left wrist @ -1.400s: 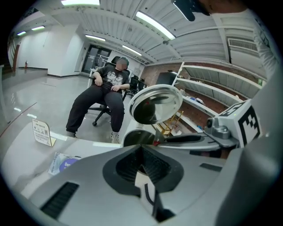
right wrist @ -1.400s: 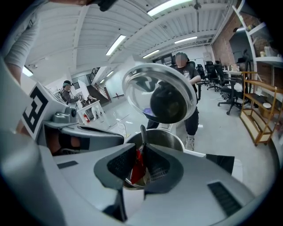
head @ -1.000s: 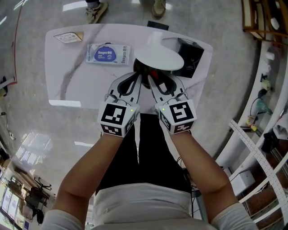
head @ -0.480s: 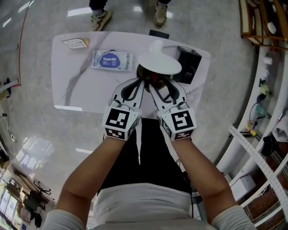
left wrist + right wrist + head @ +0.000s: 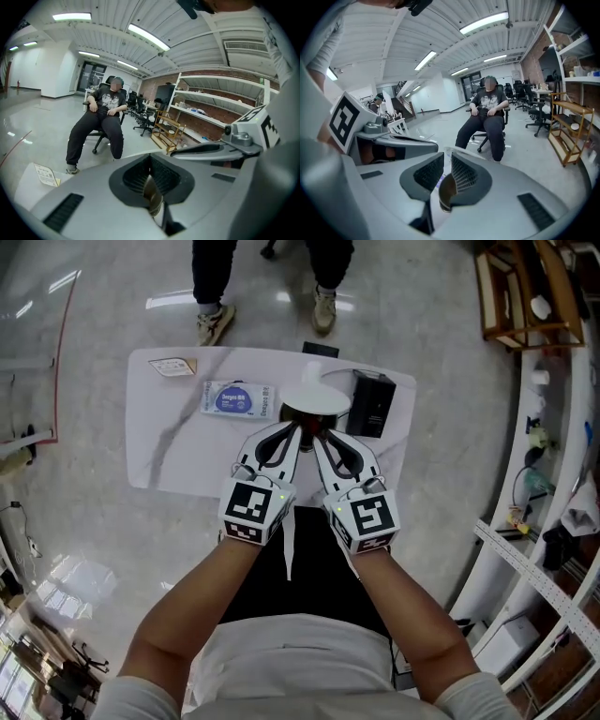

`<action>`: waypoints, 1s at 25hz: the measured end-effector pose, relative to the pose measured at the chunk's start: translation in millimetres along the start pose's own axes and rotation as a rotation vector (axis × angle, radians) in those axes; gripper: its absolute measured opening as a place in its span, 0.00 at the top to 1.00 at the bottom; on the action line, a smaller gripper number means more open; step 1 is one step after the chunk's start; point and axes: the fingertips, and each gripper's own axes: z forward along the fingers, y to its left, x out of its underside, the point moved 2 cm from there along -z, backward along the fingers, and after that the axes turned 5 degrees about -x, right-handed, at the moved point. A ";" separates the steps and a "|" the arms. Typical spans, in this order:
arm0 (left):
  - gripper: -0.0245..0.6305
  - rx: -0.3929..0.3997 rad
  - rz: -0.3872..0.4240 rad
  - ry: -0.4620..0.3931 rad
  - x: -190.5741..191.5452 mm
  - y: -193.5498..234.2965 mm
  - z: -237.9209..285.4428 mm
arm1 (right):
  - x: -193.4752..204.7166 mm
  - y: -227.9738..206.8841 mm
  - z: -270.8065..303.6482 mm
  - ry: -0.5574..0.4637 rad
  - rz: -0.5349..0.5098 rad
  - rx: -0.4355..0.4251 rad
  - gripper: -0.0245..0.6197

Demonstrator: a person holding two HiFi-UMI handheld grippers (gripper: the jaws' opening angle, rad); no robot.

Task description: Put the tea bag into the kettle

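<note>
Both grippers meet tip to tip over the near side of the white table, in front of a white round lid with the dark kettle body under it. A small brown tea bag sachet with a pale edge sits pinched between the pads of my left gripper. The same brown sachet fills the lower part of the narrow slit in my right gripper, whose jaws have just been closing on it. In the head view the fingers hide the sachet.
A black box stands right of the kettle. A blue and white packet and a small card lie at the table's far left. A seated person is beyond the far edge. Shelving lines the right.
Both grippers have come up off the table together, still tip to tip in front of the white lid. The table now looks smaller and further below.
</note>
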 end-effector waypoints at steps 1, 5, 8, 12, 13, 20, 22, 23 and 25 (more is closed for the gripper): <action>0.95 0.008 0.010 -0.009 -9.8 -3.3 -3.7 | -9.7 1.6 -4.7 -0.013 -0.005 0.002 0.87; 0.95 0.023 0.029 -0.035 -45.9 -13.4 -18.2 | -49.1 9.6 -21.0 -0.062 -0.043 0.003 0.90; 0.95 0.038 0.045 -0.059 -71.3 -27.1 -31.3 | -78.3 15.7 -34.6 -0.101 -0.060 -0.003 0.92; 0.95 0.081 0.069 -0.105 -107.6 -45.2 -47.1 | -117.1 20.0 -52.4 -0.165 -0.078 -0.010 0.95; 0.95 0.090 0.073 -0.112 -114.9 -50.1 -50.4 | -124.2 20.9 -58.9 -0.177 -0.069 -0.014 0.95; 0.95 0.104 0.087 -0.160 -158.1 -74.1 -72.3 | -169.5 27.4 -96.3 -0.248 -0.059 -0.019 0.95; 0.95 0.103 0.091 -0.172 -165.4 -81.2 -78.8 | -176.7 31.3 -104.1 -0.254 -0.056 -0.034 0.95; 0.95 0.101 0.093 -0.179 -169.6 -84.4 -81.8 | -181.4 33.2 -108.1 -0.259 -0.058 -0.039 0.95; 0.95 0.092 0.099 -0.207 -183.4 -86.1 -84.1 | -195.7 34.5 -112.3 -0.276 -0.069 -0.044 0.95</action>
